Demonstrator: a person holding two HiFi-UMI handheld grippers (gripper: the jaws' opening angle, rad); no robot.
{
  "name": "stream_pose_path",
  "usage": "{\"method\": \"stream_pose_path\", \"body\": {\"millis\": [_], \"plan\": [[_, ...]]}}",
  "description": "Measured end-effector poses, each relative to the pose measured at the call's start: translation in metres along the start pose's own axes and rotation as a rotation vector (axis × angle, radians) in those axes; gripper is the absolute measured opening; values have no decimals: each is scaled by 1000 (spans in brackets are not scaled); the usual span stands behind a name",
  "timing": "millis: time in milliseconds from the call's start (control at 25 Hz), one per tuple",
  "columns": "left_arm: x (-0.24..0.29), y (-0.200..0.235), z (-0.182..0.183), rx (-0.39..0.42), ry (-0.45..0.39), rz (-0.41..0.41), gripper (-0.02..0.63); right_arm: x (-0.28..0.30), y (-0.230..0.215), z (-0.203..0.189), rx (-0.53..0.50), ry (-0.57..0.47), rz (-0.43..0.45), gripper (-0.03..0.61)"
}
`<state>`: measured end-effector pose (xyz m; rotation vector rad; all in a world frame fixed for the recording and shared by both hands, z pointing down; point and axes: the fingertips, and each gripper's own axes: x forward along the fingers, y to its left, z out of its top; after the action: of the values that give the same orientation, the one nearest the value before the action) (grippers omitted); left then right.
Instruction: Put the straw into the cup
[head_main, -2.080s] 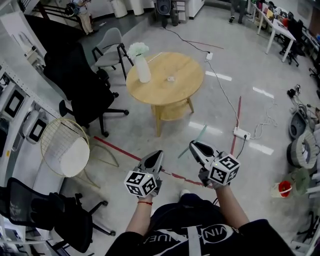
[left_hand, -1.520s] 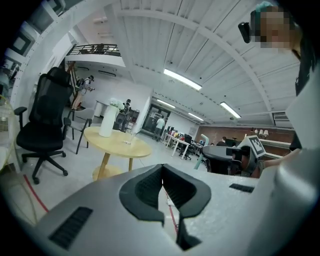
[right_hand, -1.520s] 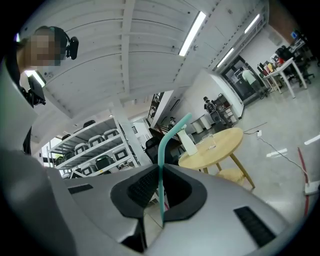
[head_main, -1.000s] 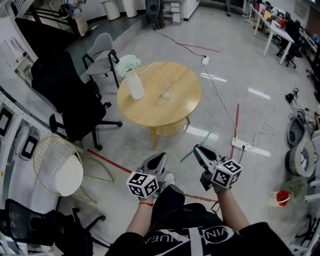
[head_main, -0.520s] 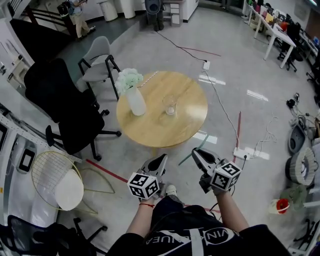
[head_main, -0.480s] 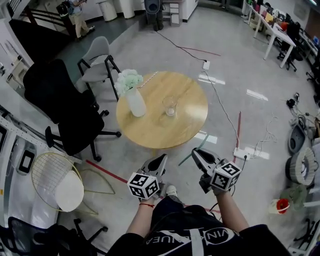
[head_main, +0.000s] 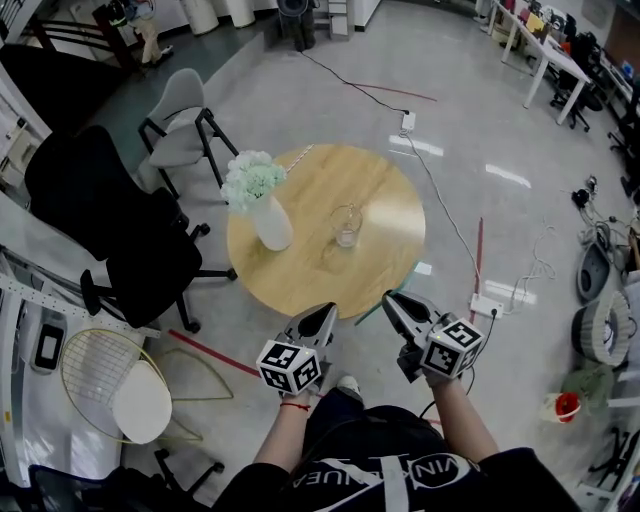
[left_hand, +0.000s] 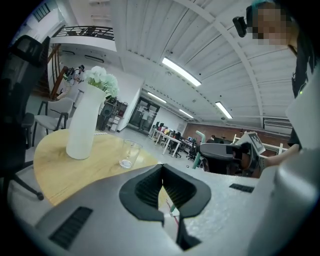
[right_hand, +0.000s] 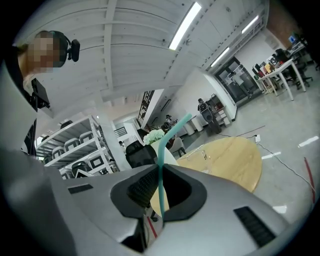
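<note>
A clear glass cup (head_main: 346, 225) stands near the middle of the round wooden table (head_main: 380, 255), right of a white vase of pale flowers (head_main: 262, 205). Both grippers hang in front of the table's near edge, apart from it. My right gripper (head_main: 392, 306) is shut on a bent teal straw (right_hand: 161, 150), which rises out of its jaws and leans right at the top. That straw (head_main: 368, 309) shows faintly in the head view. My left gripper (head_main: 318, 322) is shut with nothing in it. From the left gripper view (left_hand: 162, 172) the cup (left_hand: 130, 153) stands upright beyond the jaws.
Black office chairs (head_main: 120, 230) and a grey chair (head_main: 180, 125) stand left of the table. A wire-frame seat (head_main: 110, 385) sits at lower left. A power strip (head_main: 487, 308) with cables lies on the floor at right, beside red tape lines (head_main: 478, 250).
The table, cup and vase have come nearer in the head view as the person walks toward them. Both grippers keep their pose, and the right one still holds the straw.
</note>
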<state>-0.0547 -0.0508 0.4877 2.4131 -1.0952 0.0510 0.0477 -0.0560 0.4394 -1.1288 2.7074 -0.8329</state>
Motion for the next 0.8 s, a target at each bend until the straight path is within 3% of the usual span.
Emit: {"method": "stream_pose_path", "body": {"millis": [200, 560, 800], "plan": [[9, 22, 7, -28, -6, 5, 8, 19, -1, 8, 1, -11, 12, 23], [23, 32, -20, -82, 51, -3, 8, 30, -17, -1, 31, 9, 17, 23], [37, 64, 12, -66, 23, 47, 8, 71, -19, 24, 23, -2, 103, 23]]}}
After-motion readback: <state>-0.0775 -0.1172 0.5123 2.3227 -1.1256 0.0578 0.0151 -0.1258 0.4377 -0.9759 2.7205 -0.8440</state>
